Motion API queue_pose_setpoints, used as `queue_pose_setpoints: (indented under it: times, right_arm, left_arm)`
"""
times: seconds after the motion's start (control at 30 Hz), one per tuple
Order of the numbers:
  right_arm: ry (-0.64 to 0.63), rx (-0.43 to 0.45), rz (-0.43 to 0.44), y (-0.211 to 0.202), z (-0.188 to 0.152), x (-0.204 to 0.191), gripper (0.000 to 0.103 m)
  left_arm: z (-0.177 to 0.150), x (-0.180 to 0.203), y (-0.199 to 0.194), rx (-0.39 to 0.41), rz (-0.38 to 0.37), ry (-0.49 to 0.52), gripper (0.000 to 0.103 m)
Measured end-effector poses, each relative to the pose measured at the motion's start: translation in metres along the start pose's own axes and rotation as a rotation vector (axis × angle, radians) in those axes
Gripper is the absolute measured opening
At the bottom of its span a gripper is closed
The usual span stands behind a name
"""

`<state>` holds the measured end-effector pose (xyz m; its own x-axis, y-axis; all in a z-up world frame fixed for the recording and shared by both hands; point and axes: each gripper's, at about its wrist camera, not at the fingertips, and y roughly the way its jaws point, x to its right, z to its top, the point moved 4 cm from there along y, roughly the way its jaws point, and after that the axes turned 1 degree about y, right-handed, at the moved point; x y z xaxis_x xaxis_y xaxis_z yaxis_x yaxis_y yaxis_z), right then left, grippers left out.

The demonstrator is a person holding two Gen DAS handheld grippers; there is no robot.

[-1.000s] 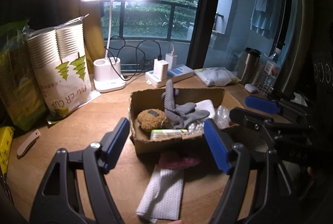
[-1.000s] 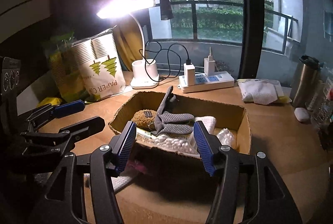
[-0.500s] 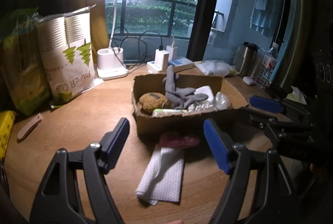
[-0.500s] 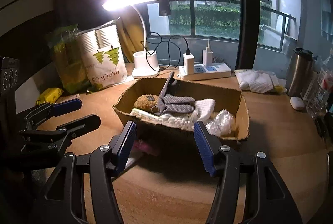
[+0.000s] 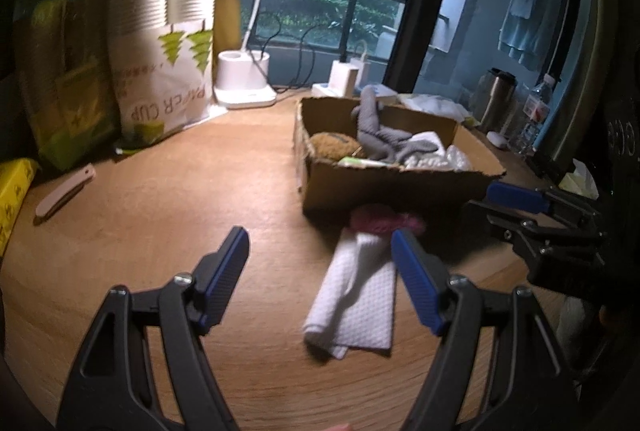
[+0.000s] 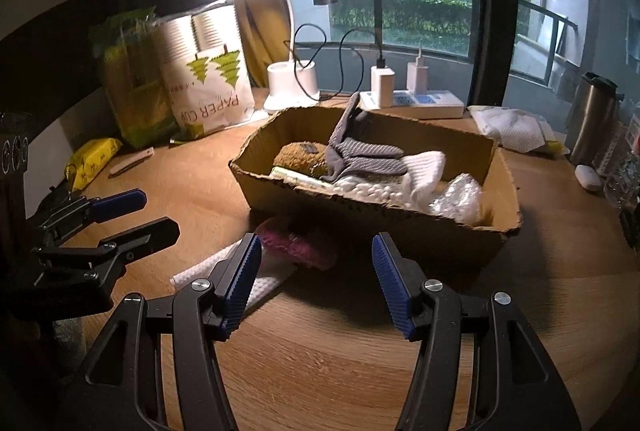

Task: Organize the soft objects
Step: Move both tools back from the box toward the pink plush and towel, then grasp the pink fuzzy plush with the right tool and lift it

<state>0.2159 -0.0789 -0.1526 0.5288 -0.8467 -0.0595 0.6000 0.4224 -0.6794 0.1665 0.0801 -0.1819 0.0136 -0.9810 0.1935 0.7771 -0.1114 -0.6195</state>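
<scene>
Both the left gripper and right gripper hover with fingers apart over the wooden table. A white cloth and pink fuzzy item lie just before the cardboard box, the pink one half shadowed. Beyond it, a lamp glares against the window.
</scene>
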Motion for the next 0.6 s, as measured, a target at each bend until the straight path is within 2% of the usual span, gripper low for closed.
queue_pose_setpoints:
  times: [0.23,0.6]
  right_arm:
    - [0.000,-0.055,0.006,0.030,0.001,-0.010,0.066]
    - [0.025,-0.125,-0.031,0.071,-0.001,-0.010,0.067]
  left_arm:
    - [-0.003,-0.023,0.008,-0.008,0.012,-0.038,0.075]
    - [-0.006,-0.050,0.017,-0.023,0.022,-0.070,0.075]
